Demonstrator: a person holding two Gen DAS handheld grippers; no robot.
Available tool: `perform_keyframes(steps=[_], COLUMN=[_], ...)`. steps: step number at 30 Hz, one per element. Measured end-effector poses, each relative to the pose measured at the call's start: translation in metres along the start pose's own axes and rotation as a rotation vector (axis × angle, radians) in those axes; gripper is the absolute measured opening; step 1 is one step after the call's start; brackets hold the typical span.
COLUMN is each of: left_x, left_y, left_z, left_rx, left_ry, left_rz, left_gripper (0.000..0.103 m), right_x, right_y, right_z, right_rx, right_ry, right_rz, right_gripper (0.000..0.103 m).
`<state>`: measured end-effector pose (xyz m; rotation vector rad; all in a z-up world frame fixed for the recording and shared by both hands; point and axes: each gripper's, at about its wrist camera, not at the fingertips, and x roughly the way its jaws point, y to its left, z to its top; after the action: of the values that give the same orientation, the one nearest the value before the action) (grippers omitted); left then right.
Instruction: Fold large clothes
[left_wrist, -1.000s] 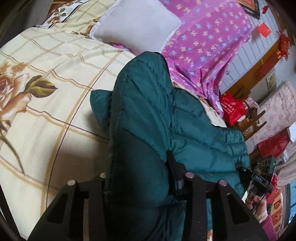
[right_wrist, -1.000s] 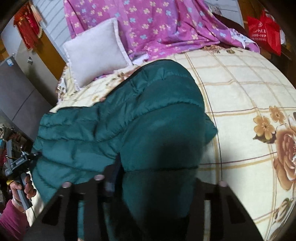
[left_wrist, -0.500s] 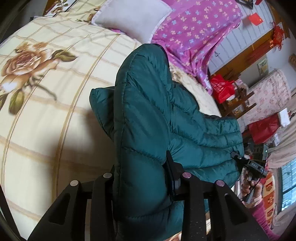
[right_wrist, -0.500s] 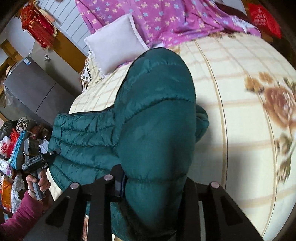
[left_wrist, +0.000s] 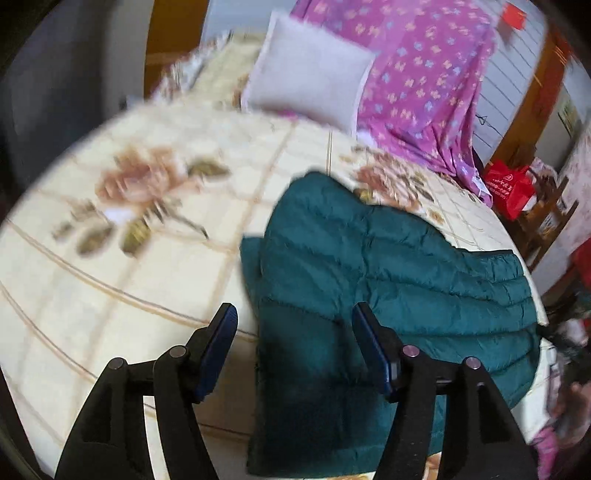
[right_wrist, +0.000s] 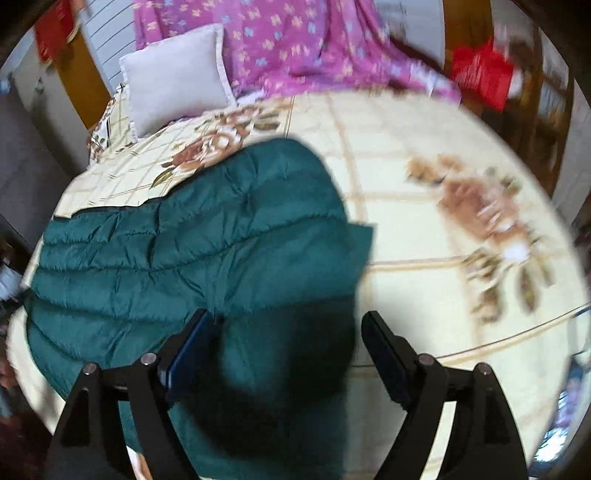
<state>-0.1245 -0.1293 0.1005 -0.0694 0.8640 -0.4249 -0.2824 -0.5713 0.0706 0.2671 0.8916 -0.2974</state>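
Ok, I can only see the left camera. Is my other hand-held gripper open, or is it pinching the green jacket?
Observer: The right hand-held gripper is open and pinches nothing.
Operator: So where's the jacket over there?
Observer: The jacket lies spread on the bed, with its folded end showing between that gripper's two sides.
Operator: Are both sides over the jacket?
Observer: No. One finger shows against the jacket, and the other shows against the flowered bedspread.
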Motion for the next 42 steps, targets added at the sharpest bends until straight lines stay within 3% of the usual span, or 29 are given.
perform_keyframes(steps=[5,9,14,24,34,42], left_x=[-0.023,-0.028,-0.026,-0.023,-0.030,-0.033], left_y=[-0.030,-0.054,-0.074,-0.100,-0.114,-0.118], left_z=[-0.013,-0.031,-0.053,-0.083,-0.097,-0.099], left_rx=[0.107,0.162,0.166,0.166,0.197,0.197], left_ry=[-0.068,-0.084,-0.071,-0.084,-0.136,-0.149], left_rz=[0.086,0.098,0.094,0.113,0.171,0.171], left_gripper=[0.044,0.044,0.044,0.044,0.044,0.044], right_x=[-0.039,-0.050,-0.050,-0.041,-0.045,-0.048], right_y=[0.029,0.062,0.093,0.128,0.136,0.141], right_z=[-0.010,-0.025,-0.047,-0.074,-0.085,-0.091], right_rx=[-0.032,-0.044,-0.060,-0.089,-0.079,-0.082], right_ry=[-0.068,-0.091,-0.112,-0.144,-0.187,-0.198], right_rz=[0.058,0.128,0.150,0.103,0.058,0.059], right_gripper=[0.085,0.086,0.086,0.089,0.093,0.093])
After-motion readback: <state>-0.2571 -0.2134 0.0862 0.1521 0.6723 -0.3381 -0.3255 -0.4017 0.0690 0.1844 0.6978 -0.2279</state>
